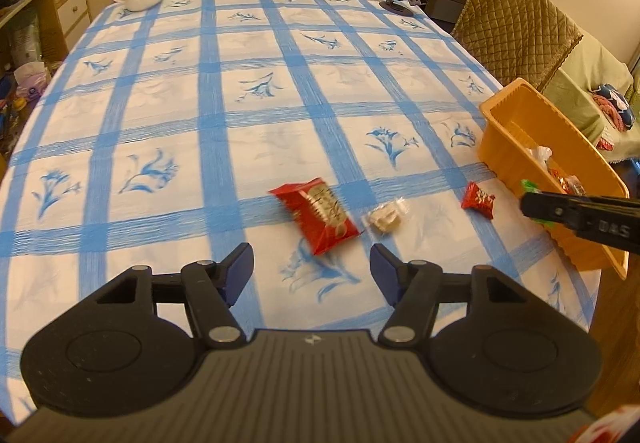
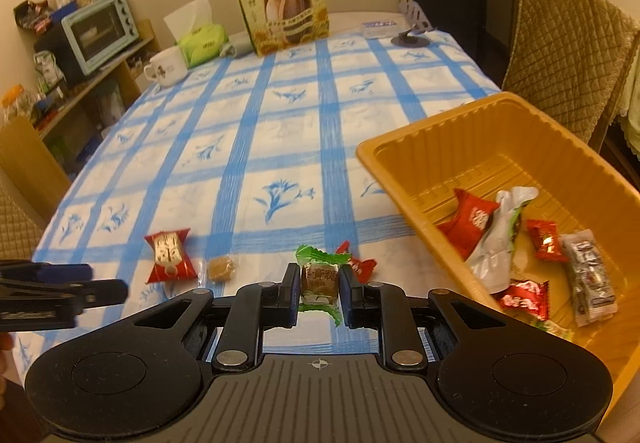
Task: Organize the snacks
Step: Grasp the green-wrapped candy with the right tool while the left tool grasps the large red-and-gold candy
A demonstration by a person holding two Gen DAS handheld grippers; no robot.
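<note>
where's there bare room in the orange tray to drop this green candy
The orange tray's far half, toward the quilted chair, is bare. Its near half is crowded with wrapped snacks.

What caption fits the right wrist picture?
Right gripper pinches a green-wrapped candy beside the orange tray of snacks.

3 snacks (image 1: 316, 217) on the tablecloth (image 1: 248, 131), left of the tray (image 1: 516, 147).
</note>
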